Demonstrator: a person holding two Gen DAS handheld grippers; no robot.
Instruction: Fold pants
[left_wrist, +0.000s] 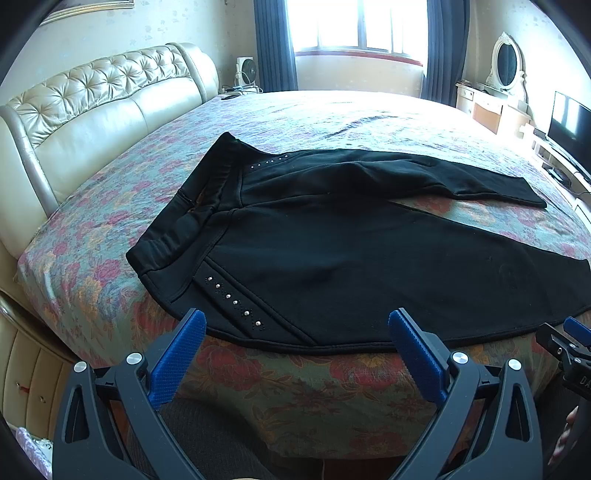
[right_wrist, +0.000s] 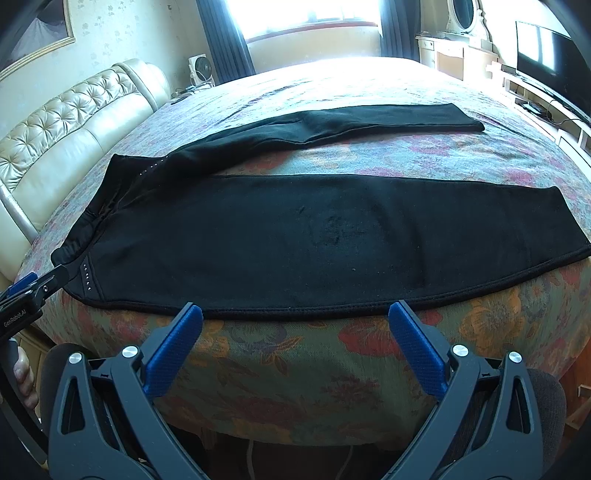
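The bed (left_wrist: 110, 266), with its flowered cover and tufted cream headboard (left_wrist: 92, 96), carries everything here. Across its near half lie the black pants (left_wrist: 332, 258), spread flat and unfolded: the waistband (left_wrist: 177, 221) points toward the headboard side, and the two legs run away from it toward the foot of the bed. The near leg (right_wrist: 332, 236) lies along the bed's near edge, its outer seam just at the drop of the cover; the far leg (right_wrist: 388, 114) angles off toward the middle of the bed, with a wedge of bare cover between the two.

So the task looks to be at its very start. No fold is made yet: the legs are apart, not stacked, and the full length is stretched out. Judging from this, what remains is to bring one leg over the other and then double the length up.

The left gripper (left_wrist: 295, 328) hangs just off the near edge beside the hip with its row of studs (left_wrist: 232, 299), fingers spread wide and holding nothing. The right gripper (right_wrist: 295, 314) hangs off the same edge by the middle of the near leg, also spread wide and empty. Neither touches the cloth.

No container shows on the bed; a dresser with a mirror (left_wrist: 506, 62) and a television (right_wrist: 546, 59) stand beyond the far corner.
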